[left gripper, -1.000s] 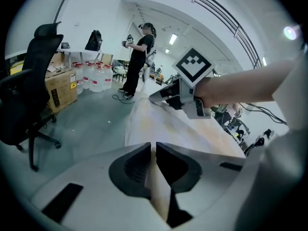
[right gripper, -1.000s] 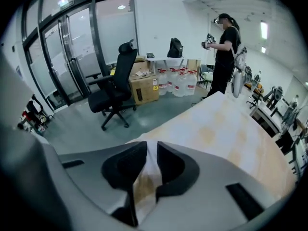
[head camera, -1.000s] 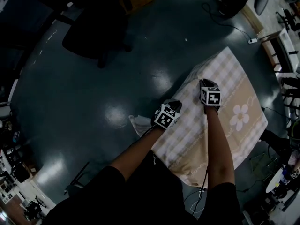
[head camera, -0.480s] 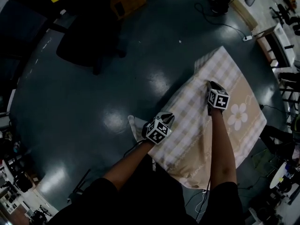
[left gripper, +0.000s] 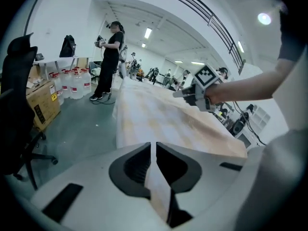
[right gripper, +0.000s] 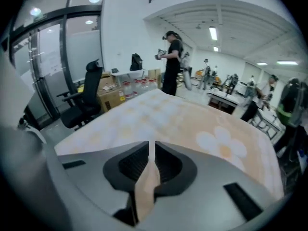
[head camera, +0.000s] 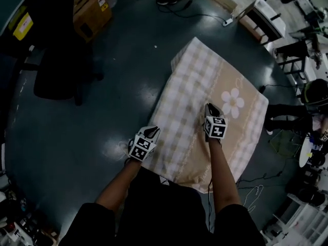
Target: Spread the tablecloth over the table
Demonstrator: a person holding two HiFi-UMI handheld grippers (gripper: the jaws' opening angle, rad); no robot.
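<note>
Since a second ago our right tongs [head camera: 210,108] have pulled back across the cloth [head camera: 197,81], from its checked part to a spot just short of the flower [head camera: 232,103]. The raised fold that stood beside them is gone and the cloth now lies flatter. Our left tongs [head camera: 151,132] have shifted along with it.

The flower sits on the plain beige band of the cloth. The checked part stretches away to the flower's left, and the edges hang down all round. The right tongs stand just beside the flower, on its near left. Their jaws have just been closing and now stand narrow, pinching a thin fold of cloth that runs up between the pads. The left tongs are well to the flower's left, at the cloth's near-left edge. Their jaws are also nearly together, clamped on a thin strip of that edge, and the cloth runs away flat beyond them towards the right tongs.
</note>
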